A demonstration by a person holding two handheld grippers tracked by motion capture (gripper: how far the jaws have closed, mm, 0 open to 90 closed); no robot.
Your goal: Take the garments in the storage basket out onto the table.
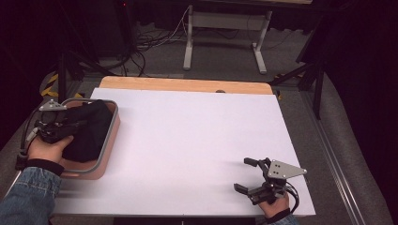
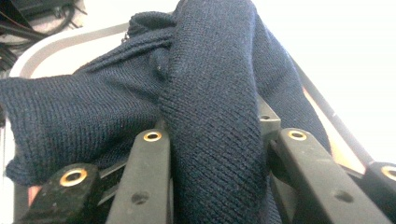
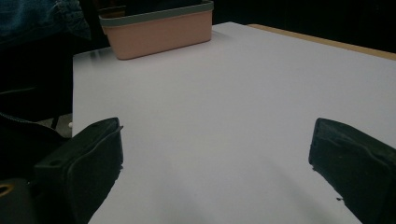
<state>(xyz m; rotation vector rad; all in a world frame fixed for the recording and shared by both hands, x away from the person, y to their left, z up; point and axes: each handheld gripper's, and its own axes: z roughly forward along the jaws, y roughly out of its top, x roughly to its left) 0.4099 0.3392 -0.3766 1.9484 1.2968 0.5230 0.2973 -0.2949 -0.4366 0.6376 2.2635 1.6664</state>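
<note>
We are counting one dark navy knitted garment, bunched inside one pink basket with a grey rim, sitting at the left edge of the white worktop. The knit is heaping above the basket's rim. One left gripper is reaching into the basket from its left side, and in the left gripper view a thick fold of the knit is running between its two black jaws, which are pressing in on it from both sides. The left hand, in a denim sleeve, is gripping the tool just outside the basket's left wall.

One right gripper is resting near the worktop's near right corner, well apart from the basket, its jaws standing wide apart with nothing between them. In the right gripper view we are seeing bare white surface between the jaws and the basket far off.

Beyond the worktop's far edge we are noting a strip of wooden tabletop, then a grey floor with loose cables and one white table frame.
</note>
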